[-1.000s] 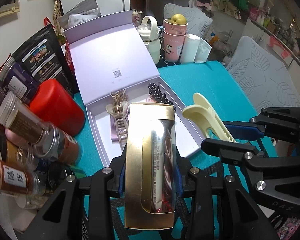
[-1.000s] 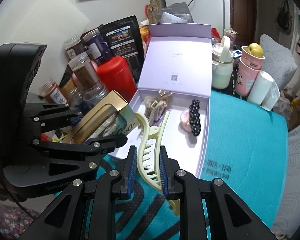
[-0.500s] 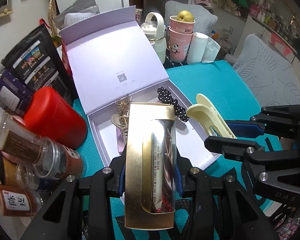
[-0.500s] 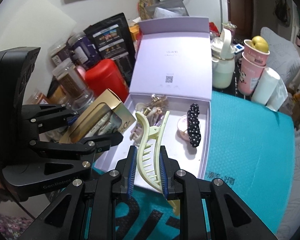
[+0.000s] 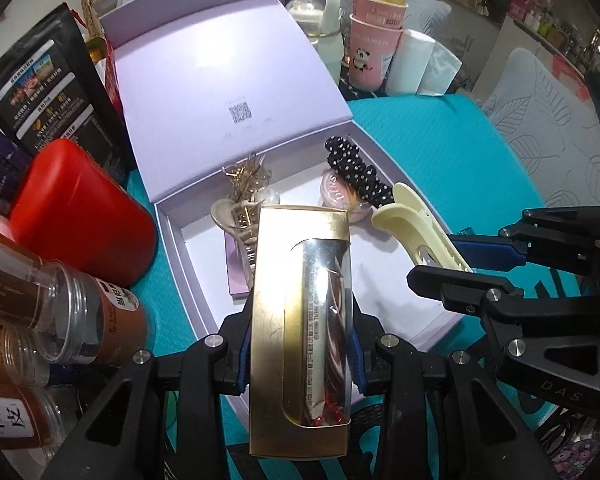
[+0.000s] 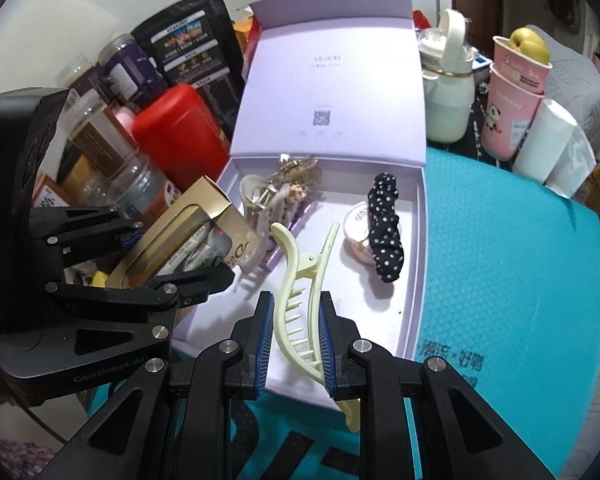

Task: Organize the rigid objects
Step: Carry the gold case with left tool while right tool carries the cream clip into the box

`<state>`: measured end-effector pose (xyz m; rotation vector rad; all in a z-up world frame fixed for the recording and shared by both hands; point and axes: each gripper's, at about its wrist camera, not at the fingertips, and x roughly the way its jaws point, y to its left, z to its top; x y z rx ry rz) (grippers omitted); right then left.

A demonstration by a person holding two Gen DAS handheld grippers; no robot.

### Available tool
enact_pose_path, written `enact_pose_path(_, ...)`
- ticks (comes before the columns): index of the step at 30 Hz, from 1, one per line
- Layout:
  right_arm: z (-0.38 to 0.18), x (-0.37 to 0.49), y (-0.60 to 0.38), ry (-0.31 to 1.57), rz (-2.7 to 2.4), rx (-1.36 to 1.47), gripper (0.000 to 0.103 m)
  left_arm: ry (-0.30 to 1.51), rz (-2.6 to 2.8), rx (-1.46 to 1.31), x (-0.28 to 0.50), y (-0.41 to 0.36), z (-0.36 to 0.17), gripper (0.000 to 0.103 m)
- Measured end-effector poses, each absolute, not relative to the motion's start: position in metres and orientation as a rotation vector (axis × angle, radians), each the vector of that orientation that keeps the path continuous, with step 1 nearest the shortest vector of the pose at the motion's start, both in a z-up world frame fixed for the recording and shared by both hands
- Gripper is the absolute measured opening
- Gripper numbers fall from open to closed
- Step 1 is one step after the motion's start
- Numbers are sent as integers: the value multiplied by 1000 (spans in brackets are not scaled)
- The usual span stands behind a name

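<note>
Two pairs of tongs are mine, and both are full above the open lilac box (image 6: 414, 240). My left tongs (image 5: 300, 344) are clamped on a gold carton (image 5: 272, 320) with a clear window, pads pressing its long sides; it hangs tilted over the near left part of the box, with a wrapped tube showing inside. My right tongs (image 6: 294, 340) are closed on a pale yellow hair claw (image 6: 300, 280), pinched across its teeth, its beak reaching over the near edge of the box and its tail hanging toward me.

Inside the box, a black polka-dot scrunchie (image 6: 384, 232) lies along the right side, partly over a small round pink tin (image 6: 356, 228). A heap of gold and beige clips (image 6: 276, 196) sits at the far left of the box. The box lid (image 6: 332, 92) stands up at the back. Left of the box stand a red canister (image 6: 176, 136) and clear spice jars (image 5: 80, 320); beyond the box are stacked pink cups (image 6: 516, 96). The box rests on a teal surface (image 6: 500, 280).
</note>
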<state>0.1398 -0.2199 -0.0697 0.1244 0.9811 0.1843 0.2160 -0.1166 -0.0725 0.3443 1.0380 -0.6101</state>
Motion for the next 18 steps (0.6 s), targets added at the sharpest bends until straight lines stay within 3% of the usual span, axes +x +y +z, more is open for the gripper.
enact_pose_path(18, -111, 156, -216, 1056, 197, 105, 21, 1095, -652, 404, 232, -131, -117, 37)
